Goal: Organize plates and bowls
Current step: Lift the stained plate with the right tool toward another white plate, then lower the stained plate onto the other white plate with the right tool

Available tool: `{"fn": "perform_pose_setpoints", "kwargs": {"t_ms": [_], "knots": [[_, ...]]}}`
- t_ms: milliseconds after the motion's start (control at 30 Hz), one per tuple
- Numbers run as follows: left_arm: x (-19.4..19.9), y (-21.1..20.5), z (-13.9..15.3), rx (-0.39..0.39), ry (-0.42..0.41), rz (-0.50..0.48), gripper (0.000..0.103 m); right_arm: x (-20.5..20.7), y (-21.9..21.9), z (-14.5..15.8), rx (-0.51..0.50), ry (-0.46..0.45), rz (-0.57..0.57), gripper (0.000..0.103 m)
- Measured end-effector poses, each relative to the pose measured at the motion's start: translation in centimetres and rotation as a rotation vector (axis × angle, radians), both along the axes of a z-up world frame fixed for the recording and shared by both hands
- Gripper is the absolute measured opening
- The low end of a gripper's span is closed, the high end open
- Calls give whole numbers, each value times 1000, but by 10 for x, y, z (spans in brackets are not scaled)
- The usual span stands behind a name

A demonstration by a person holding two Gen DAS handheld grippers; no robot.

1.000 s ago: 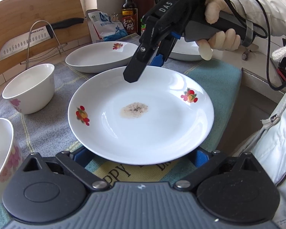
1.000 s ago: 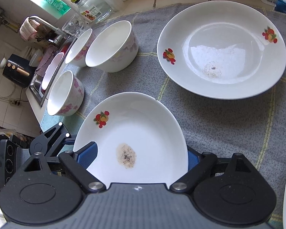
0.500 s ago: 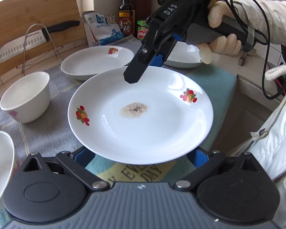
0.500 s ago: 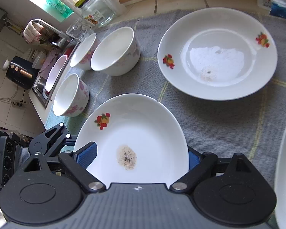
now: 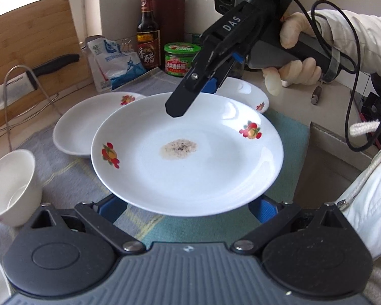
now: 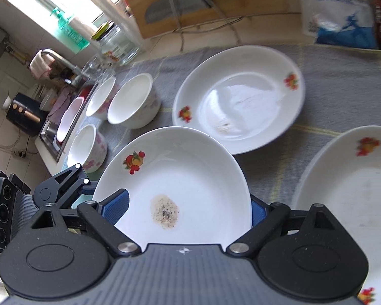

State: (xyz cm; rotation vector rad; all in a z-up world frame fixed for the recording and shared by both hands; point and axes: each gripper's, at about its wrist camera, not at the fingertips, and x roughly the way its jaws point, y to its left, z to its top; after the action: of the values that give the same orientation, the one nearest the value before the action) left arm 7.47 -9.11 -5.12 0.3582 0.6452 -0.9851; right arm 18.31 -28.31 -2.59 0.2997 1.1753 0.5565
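Both grippers carry one soiled plate clear of the grey cloth. The left gripper stands wide, its blue pads mostly hidden under the near rim at 6 o'clock. The right gripper grips the far rim at 12 o'clock, one finger hidden below. Beyond, at 10 and 1 o'clock, two more plates lie partly covered. The right wrist view is blurred toward its far edge.

Left wrist camera looks steeply down, close over the stained plate, facing the wall. Right wrist camera faces it from opposite, toward the sink. Both share that plate.
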Motion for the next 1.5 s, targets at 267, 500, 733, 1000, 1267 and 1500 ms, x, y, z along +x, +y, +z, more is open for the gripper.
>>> {"fn": "perform_pose_setpoints", "kwargs": {"t_ms": [267, 500, 733, 1000, 1267, 1500], "knots": [[30, -42, 3, -17, 3, -65, 100, -1, -53, 5, -10, -21, -75, 97], [45, -80, 3, -18, -4, -125, 100, -4, -94, 6, -16, -31, -143, 97], [50, -110, -1, -11, 3, -166, 100, -7, -125, -1, -18, -22, -190, 97], [54, -131, -6, 3, 8, -186, 100, -7, -148, -9, -14, -15, -220, 97], [57, -140, -10, 20, 23, -188, 100, -5, -155, -16, -8, -7, -232, 97], [59, -143, -10, 26, 33, -188, 100, -4, -157, -21, -8, 1, -241, 97]]}}
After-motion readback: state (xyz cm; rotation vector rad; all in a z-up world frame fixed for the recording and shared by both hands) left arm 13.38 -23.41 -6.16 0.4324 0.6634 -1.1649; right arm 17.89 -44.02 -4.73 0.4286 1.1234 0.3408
